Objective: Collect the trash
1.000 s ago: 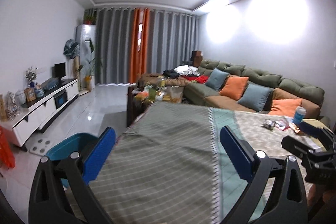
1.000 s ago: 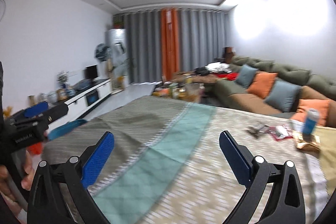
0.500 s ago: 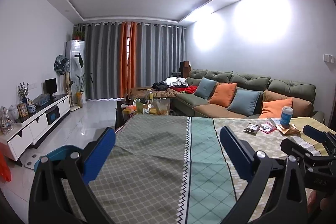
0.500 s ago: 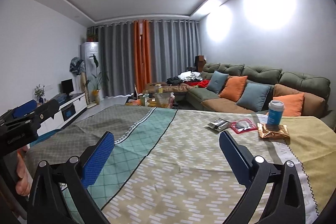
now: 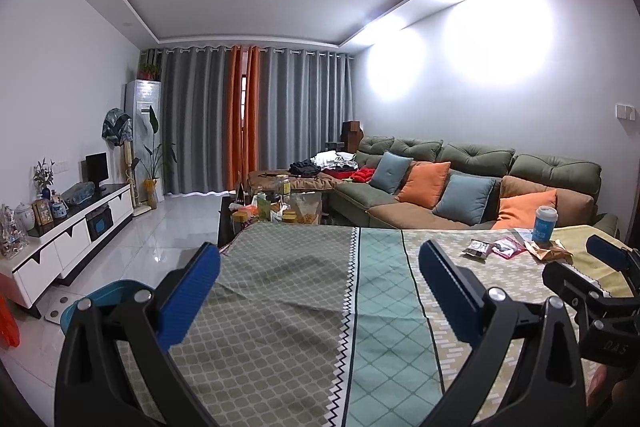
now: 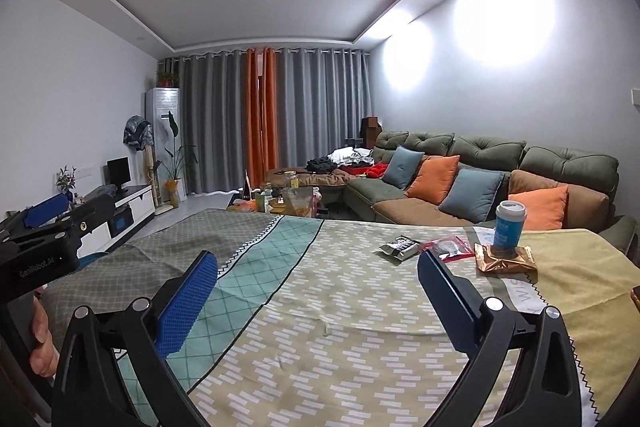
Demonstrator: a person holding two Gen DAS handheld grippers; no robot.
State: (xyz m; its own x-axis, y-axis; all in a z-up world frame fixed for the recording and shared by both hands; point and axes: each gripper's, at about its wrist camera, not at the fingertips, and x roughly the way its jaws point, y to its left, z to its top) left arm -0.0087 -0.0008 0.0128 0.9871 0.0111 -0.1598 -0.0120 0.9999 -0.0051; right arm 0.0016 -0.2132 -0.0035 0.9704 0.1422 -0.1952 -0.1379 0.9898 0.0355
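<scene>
The right gripper (image 6: 318, 287) hangs above the patterned tablecloth (image 6: 320, 327) with its blue-padded fingers spread wide and nothing between them. The left gripper (image 5: 320, 277) is likewise spread wide and empty over the grey-green end of the same cloth; in the right wrist view it shows at the left edge, a hand (image 6: 42, 343) wrapped round its handle. Taking the blue-and-white cup (image 6: 509, 225) as landmark: it stands upright on a crumpled gold wrapper (image 6: 505, 259), toward the far right of the cloth, beyond the right gripper's right finger. Just left of the cup lies a red-edged clear packet (image 6: 448, 247), and left of that, nearly touching it, a silver-and-black wrapper (image 6: 400, 247). Behind the cup runs a green sofa (image 6: 492, 163) with orange and blue cushions. Far left of the cup, below the cloth's edge in the left wrist view, sits a blue bin (image 5: 104, 297) on the tiled floor.
</scene>
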